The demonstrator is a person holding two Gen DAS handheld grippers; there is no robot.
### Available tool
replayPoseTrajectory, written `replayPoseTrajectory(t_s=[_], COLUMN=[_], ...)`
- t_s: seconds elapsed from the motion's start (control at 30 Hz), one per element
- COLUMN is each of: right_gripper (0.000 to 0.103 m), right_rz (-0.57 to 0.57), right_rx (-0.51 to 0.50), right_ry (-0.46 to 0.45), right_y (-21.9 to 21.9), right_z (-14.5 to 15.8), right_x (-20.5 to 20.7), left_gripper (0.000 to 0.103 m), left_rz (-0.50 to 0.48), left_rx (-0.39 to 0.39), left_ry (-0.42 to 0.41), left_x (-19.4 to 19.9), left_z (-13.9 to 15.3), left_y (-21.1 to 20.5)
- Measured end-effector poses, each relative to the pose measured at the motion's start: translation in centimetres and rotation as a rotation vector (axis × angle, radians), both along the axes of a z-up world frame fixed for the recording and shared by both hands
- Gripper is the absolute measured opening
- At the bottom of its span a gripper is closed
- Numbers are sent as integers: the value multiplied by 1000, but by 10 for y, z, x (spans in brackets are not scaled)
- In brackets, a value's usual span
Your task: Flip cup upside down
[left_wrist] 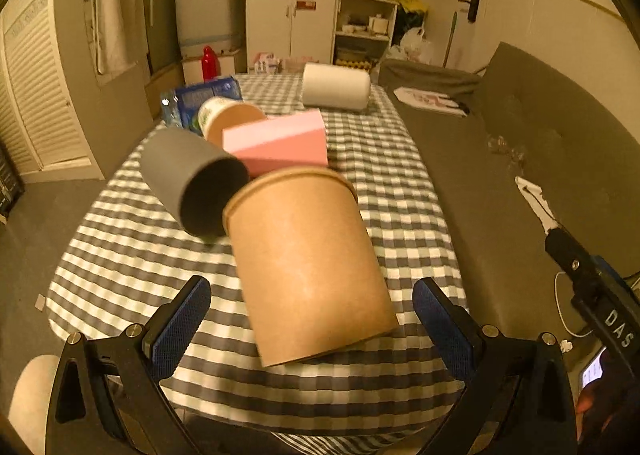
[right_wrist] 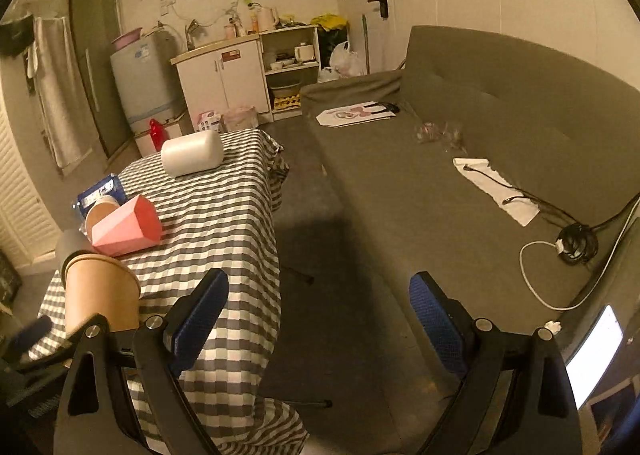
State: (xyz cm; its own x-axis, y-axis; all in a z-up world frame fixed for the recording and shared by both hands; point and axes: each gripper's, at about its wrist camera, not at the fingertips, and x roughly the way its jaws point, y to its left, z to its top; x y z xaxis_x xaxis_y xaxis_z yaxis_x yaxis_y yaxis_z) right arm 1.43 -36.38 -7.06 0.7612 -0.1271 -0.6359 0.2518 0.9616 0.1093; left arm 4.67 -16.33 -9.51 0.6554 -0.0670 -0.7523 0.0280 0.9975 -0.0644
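Observation:
A tall brown paper cup (left_wrist: 308,271) lies tilted on the checked tablecloth (left_wrist: 120,251), its rolled rim pointing away from me and its base towards me. My left gripper (left_wrist: 312,315) is open, its blue pads on either side of the cup's base without touching it. The cup also shows at the left of the right wrist view (right_wrist: 100,291). My right gripper (right_wrist: 320,315) is open and empty, off the table's right edge above the floor and the grey sofa.
On the table are a grey cup on its side (left_wrist: 192,183), a pink box (left_wrist: 280,143), another paper cup (left_wrist: 228,119), a blue packet (left_wrist: 200,99) and a white roll (left_wrist: 336,87). A grey sofa (right_wrist: 460,191) with cables stands to the right.

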Motion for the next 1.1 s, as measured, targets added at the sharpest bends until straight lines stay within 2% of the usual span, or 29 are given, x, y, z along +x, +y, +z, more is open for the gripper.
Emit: replayPoseTrajectory(t_s=[0.37, 0.43, 0.5, 0.63, 0.97, 1.1], right_gripper=[92, 92, 92, 92, 92, 92], right_rz=[27, 30, 34, 41, 38, 40], right_rx=[36, 37, 30, 22, 9, 7], right_ry=[21, 36, 47, 53, 43, 42], right_y=[10, 12, 15, 20, 25, 27], right_z=[-9, -12, -14, -15, -11, -10], right_x=[21, 25, 27, 30, 26, 24], left_gripper=[102, 98, 88, 88, 87, 86], left_rz=[-54, -67, -92, -136, -153, -149], left_rx=[-28, -48, -62, -53, -79, -68], left_ry=[61, 61, 63, 43, 6, 8], left_x=[9, 9, 8, 3, -7, -4], left_z=[-23, -23, -21, -11, 23, 22], left_y=[6, 9, 8, 7, 18, 21])
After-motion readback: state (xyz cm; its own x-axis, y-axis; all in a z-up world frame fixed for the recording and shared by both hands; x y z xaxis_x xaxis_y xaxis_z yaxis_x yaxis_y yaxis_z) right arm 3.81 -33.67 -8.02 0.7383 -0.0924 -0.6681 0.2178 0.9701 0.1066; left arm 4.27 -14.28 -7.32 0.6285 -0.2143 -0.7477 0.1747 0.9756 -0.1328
